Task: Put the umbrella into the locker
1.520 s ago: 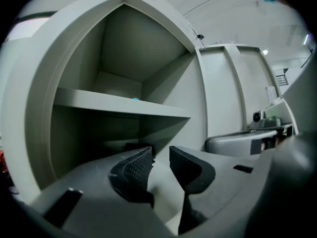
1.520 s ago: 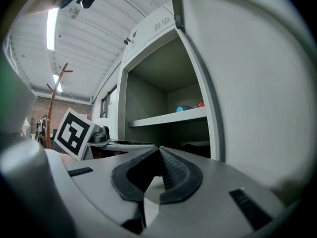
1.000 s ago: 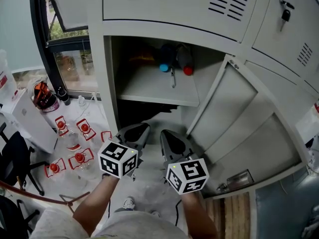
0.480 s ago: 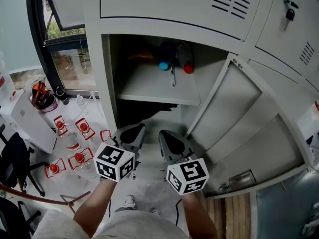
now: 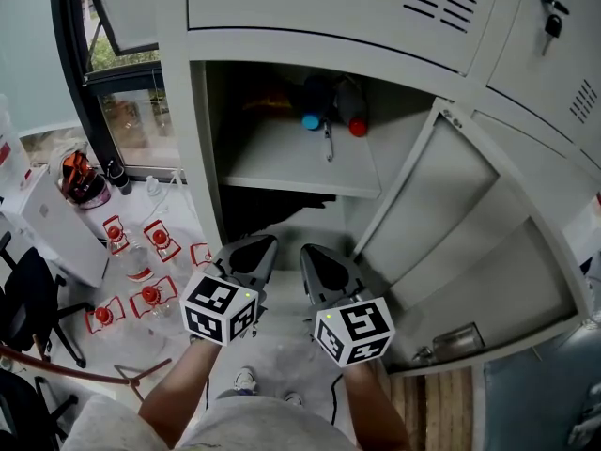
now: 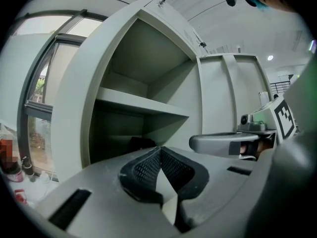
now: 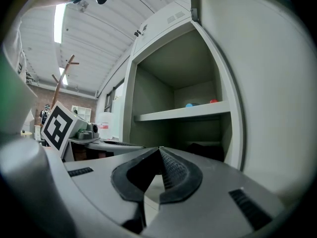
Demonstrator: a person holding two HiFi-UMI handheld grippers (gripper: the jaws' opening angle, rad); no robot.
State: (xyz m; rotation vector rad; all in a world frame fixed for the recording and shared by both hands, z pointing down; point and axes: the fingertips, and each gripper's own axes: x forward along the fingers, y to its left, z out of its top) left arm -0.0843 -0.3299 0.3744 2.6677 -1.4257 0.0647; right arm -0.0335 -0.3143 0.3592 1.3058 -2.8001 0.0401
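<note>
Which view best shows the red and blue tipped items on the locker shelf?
Head view: it shows both dark items lying on the shelf. The right gripper view catches only their coloured tips above the shelf edge; the left gripper view shows none.

This looks like an office or a similar workplace. A bank of grey steel lockers with vent slits fills the wall. Left of the lockers are a black-framed window and a black swivel chair. Also to their left, a wooden coat stand stands under a long ceiling lamp.
</note>
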